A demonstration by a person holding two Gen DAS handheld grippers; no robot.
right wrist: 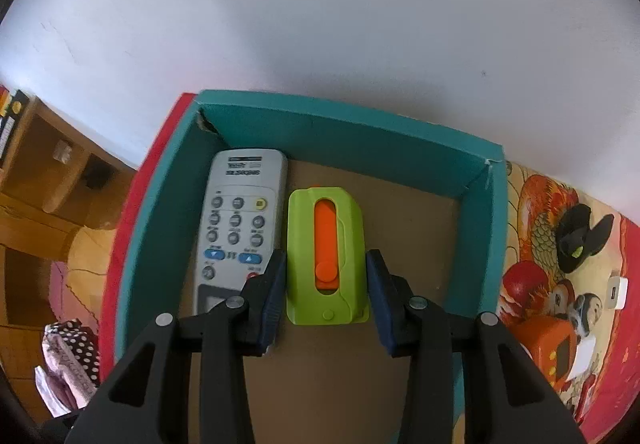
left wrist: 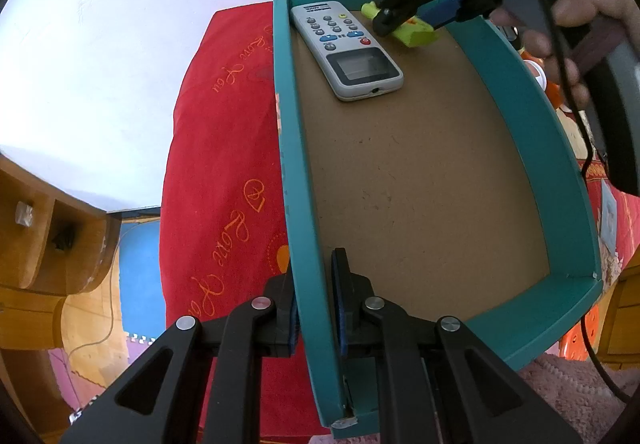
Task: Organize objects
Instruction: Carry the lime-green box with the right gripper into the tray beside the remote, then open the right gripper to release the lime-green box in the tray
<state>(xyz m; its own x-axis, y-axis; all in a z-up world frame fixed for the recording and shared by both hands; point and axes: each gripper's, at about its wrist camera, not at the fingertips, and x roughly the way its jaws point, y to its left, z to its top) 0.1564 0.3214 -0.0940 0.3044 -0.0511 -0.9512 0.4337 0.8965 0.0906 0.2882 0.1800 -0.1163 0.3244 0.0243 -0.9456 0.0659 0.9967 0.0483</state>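
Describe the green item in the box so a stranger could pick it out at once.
Find the teal box with the brown cardboard floor, resting on the red cloth. At its far end two things lie side by side: a grey remote and, to its right, the lime-green block between the right gripper fingers. Only it has an orange slider down its middle.

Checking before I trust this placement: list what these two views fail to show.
- Green-and-orange cutter: left wrist view, mostly covered by the right tool.
- Remote: right wrist view, its screen end is behind that tool's left finger.
- Teal box: left tool straddles its wall; contact unclear.
- Toys outside the box: small, partly cut off.
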